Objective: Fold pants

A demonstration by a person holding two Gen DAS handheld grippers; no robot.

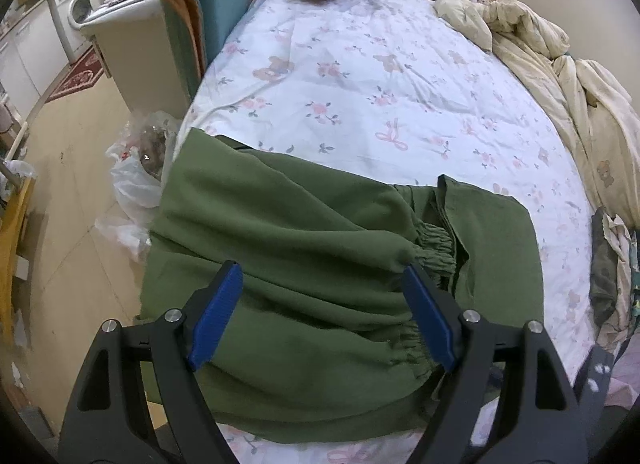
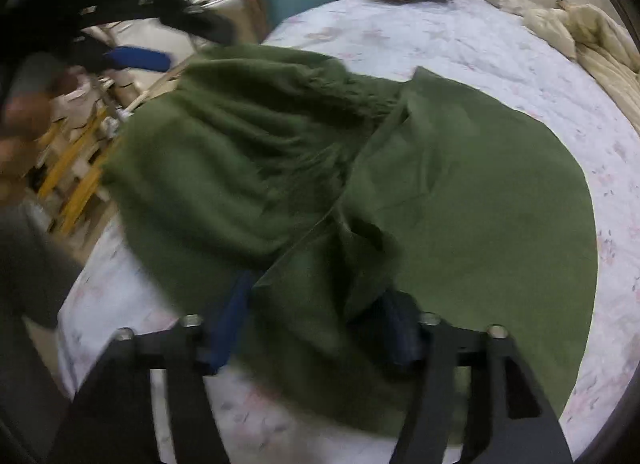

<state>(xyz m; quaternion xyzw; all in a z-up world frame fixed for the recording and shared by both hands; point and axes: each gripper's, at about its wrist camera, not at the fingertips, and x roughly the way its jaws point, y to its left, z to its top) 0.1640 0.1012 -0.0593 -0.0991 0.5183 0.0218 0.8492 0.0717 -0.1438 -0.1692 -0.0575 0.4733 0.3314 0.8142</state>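
Two tools at work on green pants

Across the lower half of both frames, the pants (image 1: 304, 264) lie rumpled on the flowered bed (image 1: 360, 75). Left tool (image 1: 322, 292) gapes wide above them, holding nothing. Right tool (image 2: 316, 324), bottom centre, has cloth bunched between its fingers, probably lifting a fold; whether it clamps is unclear.

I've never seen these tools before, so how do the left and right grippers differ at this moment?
The left gripper has its jaws spread wide above the green pants, gripping nothing, and its blue pads are bare. The right gripper has pants cloth bunched between its jaws, half hiding its pads; whether it pinches is unclear. Both have black frames and blue pads.
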